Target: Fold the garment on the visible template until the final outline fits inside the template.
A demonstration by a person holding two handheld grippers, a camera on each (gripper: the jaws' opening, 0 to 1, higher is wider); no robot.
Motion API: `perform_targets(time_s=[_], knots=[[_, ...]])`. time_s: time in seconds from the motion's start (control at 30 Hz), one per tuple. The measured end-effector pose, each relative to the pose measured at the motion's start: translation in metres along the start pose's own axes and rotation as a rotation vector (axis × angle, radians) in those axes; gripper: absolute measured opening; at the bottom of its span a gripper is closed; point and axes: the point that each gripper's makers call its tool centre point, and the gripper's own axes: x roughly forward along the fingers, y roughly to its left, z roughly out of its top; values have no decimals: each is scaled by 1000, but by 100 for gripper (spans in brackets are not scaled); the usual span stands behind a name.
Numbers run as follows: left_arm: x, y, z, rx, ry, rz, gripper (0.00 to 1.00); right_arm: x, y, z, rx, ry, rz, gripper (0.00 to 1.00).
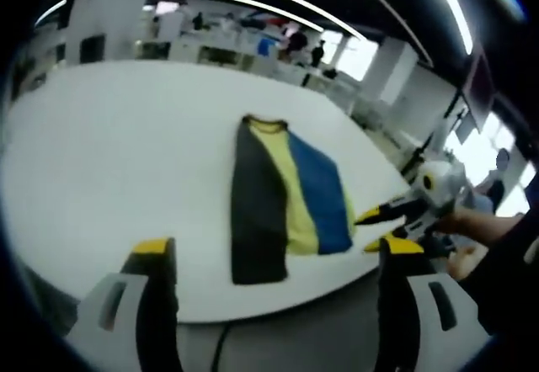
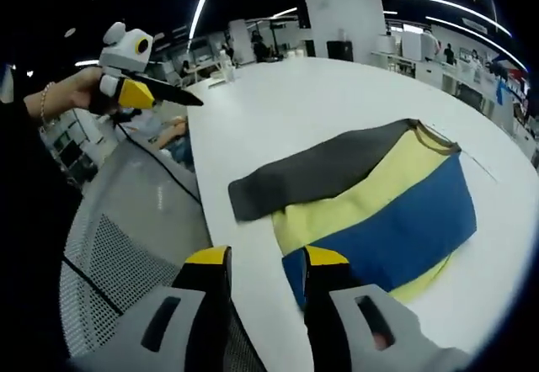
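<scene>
The garment [image 1: 282,195] lies flat on the white table [image 1: 126,145], folded into a long strip: a dark grey band along one side, a yellow stripe beside it, and a blue panel on the other side, with the collar at the end away from the table's near edge. In the left claw view its lower end stops short of the near table edge, and wide bare table surface lies to the left of it and beyond the collar. In the right claw view the garment [image 2: 370,195] runs slantwise, the grey sleeve end reaching toward the table [image 2: 278,103] edge on the left, where the surface drops off to a grey floor and a mesh chair. The left claw [image 1: 274,254] hangs over the near table edge, its yellow-tipped jaws spread wide apart with nothing between them. The right claw [image 2: 265,258] sits just at the blue corner of the garment, its jaws parted by a small gap and gripping nothing. In the right claw view a hand holds the left claw [image 2: 160,94] raised off to the left of the table, clear of the cloth.
</scene>
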Motion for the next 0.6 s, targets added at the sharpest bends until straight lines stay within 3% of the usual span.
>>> perform_targets(time_s=[0.37,0.6], knots=[[17,-4,-4,-8,35,-23,96,33,-5,-20,-2,63,34,24],[20,-1,-8,-13,60,-23,95,46,-16,-34,-38,118,-1,20]])
